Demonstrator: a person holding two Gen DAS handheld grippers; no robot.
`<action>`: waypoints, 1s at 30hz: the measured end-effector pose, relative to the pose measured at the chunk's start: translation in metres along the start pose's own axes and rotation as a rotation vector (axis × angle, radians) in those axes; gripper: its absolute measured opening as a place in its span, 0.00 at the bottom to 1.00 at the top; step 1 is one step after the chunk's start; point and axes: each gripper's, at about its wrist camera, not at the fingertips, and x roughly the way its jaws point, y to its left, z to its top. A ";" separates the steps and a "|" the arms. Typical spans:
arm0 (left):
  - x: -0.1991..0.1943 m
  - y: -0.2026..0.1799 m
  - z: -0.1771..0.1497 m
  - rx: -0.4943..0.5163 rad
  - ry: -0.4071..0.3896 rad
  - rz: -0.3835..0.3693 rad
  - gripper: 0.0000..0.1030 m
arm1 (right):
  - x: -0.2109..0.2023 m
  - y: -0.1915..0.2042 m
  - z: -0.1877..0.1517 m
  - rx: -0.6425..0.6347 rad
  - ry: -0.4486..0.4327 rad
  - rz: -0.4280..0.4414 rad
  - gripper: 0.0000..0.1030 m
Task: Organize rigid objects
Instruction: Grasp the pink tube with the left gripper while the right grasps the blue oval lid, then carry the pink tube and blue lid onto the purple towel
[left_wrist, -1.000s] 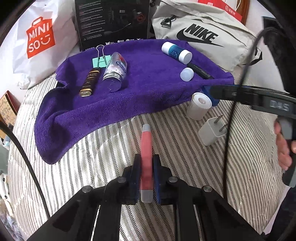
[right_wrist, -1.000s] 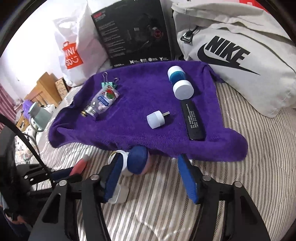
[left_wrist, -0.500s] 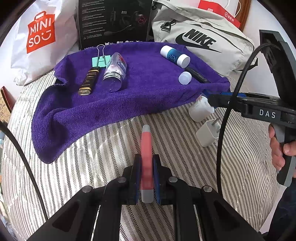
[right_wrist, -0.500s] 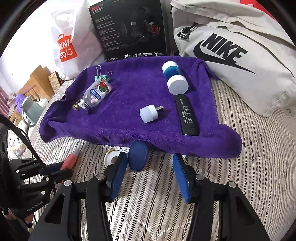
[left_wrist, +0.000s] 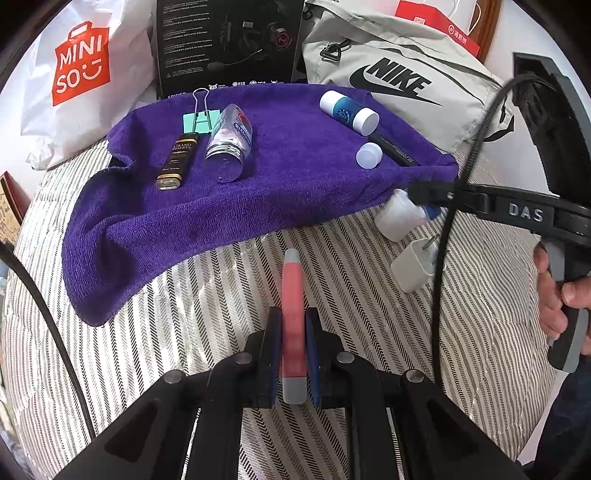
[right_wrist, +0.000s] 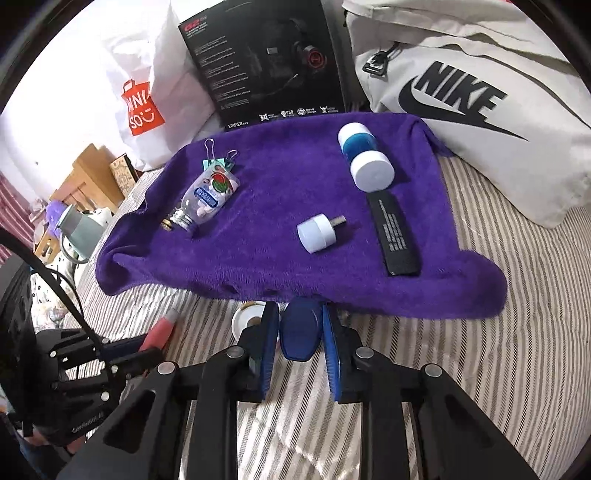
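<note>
My left gripper (left_wrist: 293, 317) is shut on a pink pen-like stick (left_wrist: 291, 291) with grey ends, held over the striped bedspread (left_wrist: 184, 332). My right gripper (right_wrist: 300, 325) is shut on a blue oval piece (right_wrist: 299, 332) at the near edge of the purple towel (right_wrist: 288, 184); a white round container (right_wrist: 248, 317) sits against it, joined or not I cannot tell. On the towel lie a binder clip (left_wrist: 197, 122), a black-and-gold lighter (left_wrist: 176, 160), a clear bottle (left_wrist: 229, 142), a blue-and-white tube (left_wrist: 349, 110), a white USB light (right_wrist: 317, 232) and a black bar (right_wrist: 397, 236).
A white charger plug (left_wrist: 413, 266) lies on the bedspread by the right gripper. Behind the towel stand a Miniso bag (left_wrist: 81, 62), a black headset box (left_wrist: 225, 40) and a grey Nike bag (left_wrist: 399, 77). A hand (left_wrist: 554, 295) holds the right gripper's handle.
The right gripper's fingers, apart half a second ago, have come together on the blue piece. The left gripper still holds the pink stick and has barely moved.
</note>
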 end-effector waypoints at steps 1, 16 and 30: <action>0.000 0.000 0.000 0.000 0.000 0.000 0.12 | -0.001 -0.001 -0.001 0.001 0.004 0.002 0.23; 0.000 -0.002 0.001 0.002 0.005 0.012 0.12 | -0.008 -0.004 -0.022 -0.103 0.063 -0.158 0.23; -0.003 0.008 -0.001 -0.034 -0.004 -0.005 0.12 | -0.019 -0.003 -0.022 -0.106 0.040 -0.095 0.22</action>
